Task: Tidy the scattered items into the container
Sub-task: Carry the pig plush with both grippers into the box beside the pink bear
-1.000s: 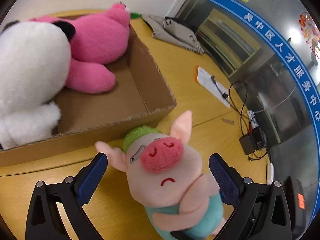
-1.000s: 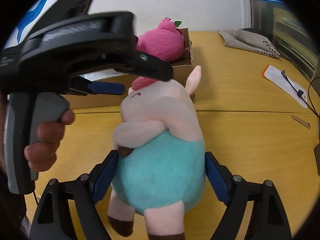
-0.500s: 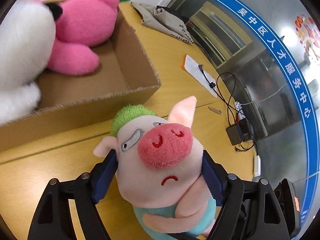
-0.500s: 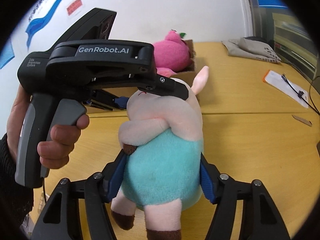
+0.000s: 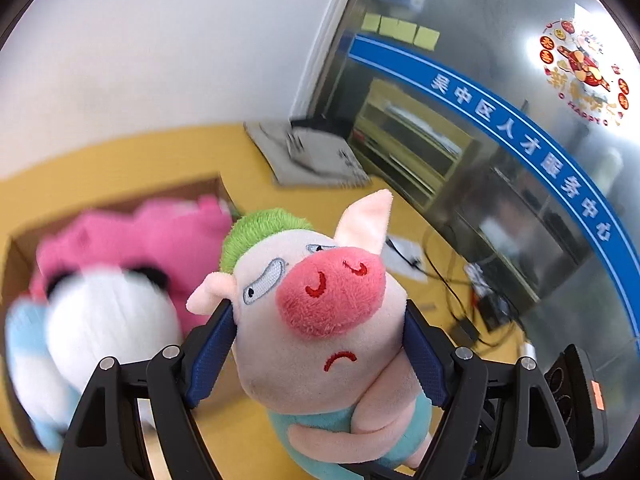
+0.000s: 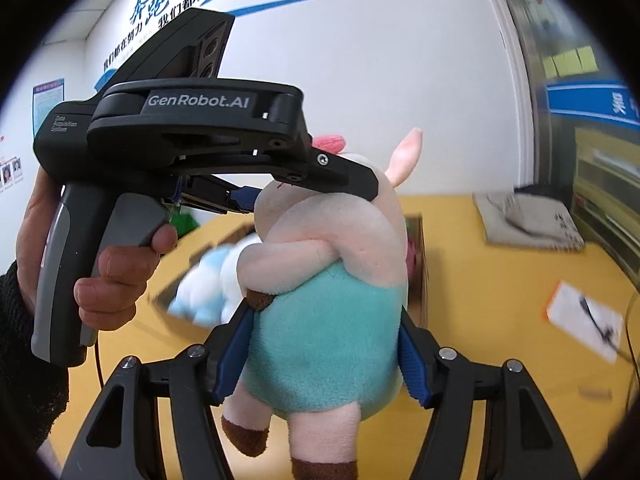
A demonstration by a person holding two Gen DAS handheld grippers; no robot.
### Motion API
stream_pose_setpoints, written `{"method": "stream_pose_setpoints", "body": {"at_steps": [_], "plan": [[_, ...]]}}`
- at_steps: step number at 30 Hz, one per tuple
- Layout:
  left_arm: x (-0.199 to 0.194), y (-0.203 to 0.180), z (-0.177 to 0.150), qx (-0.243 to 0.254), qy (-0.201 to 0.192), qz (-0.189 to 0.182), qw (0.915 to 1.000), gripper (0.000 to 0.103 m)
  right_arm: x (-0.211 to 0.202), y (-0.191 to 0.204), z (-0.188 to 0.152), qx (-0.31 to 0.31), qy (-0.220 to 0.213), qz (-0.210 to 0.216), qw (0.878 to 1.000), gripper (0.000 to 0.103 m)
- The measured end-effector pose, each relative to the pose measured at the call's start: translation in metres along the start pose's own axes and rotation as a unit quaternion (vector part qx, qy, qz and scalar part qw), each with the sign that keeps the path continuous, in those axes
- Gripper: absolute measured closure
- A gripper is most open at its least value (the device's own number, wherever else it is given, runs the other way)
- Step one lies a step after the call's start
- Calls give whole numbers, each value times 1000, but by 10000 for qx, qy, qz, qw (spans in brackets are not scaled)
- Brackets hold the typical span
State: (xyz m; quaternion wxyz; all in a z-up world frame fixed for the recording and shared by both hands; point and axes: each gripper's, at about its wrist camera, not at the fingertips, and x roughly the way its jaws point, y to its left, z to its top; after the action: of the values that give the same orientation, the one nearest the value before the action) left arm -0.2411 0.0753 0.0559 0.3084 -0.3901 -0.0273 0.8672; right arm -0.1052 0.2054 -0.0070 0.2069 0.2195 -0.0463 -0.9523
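A plush pig (image 5: 320,320) with a green tuft, pink snout and teal body is held up in the air by both grippers. My left gripper (image 5: 318,352) is shut on its head. My right gripper (image 6: 326,356) is shut on its teal belly (image 6: 328,344). The left gripper's black body (image 6: 192,136) shows in the right wrist view, above and left of the pig. The cardboard box (image 5: 120,196) lies below and to the left, holding a pink plush (image 5: 160,236) and a white plush (image 5: 104,320). The box (image 6: 418,264) shows behind the pig in the right wrist view.
A folded grey cloth (image 5: 316,152) lies on the yellow table (image 5: 100,164) at the back. A white paper with a cable (image 6: 584,320) lies to the right. Cables and a power adapter (image 5: 468,328) sit near the glass wall.
Both grippers have lifted the pig well up off the table, so the box now lies lower in view. The left gripper closed on the pig's head a second ago.
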Motion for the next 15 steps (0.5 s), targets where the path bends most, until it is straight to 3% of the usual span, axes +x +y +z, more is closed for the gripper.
{"method": "stream_pose_setpoints", "body": {"at_steps": [3,6,11,15], "plan": [[24,22,30,96,50,159,9998,19,35,-13,17,118,-66,36,9999,39],[60,47,38,45,283,249,9993,19,76,-25,13,119,45,-29,9999,39],[126,79,11,-269,871,103,9958,20,124,-43,-22,293,633,-147,9975,39],[143,74,-7,-99,1017,-100,9947,20,129,-49,-47,245,929,-348,9948,39]]}}
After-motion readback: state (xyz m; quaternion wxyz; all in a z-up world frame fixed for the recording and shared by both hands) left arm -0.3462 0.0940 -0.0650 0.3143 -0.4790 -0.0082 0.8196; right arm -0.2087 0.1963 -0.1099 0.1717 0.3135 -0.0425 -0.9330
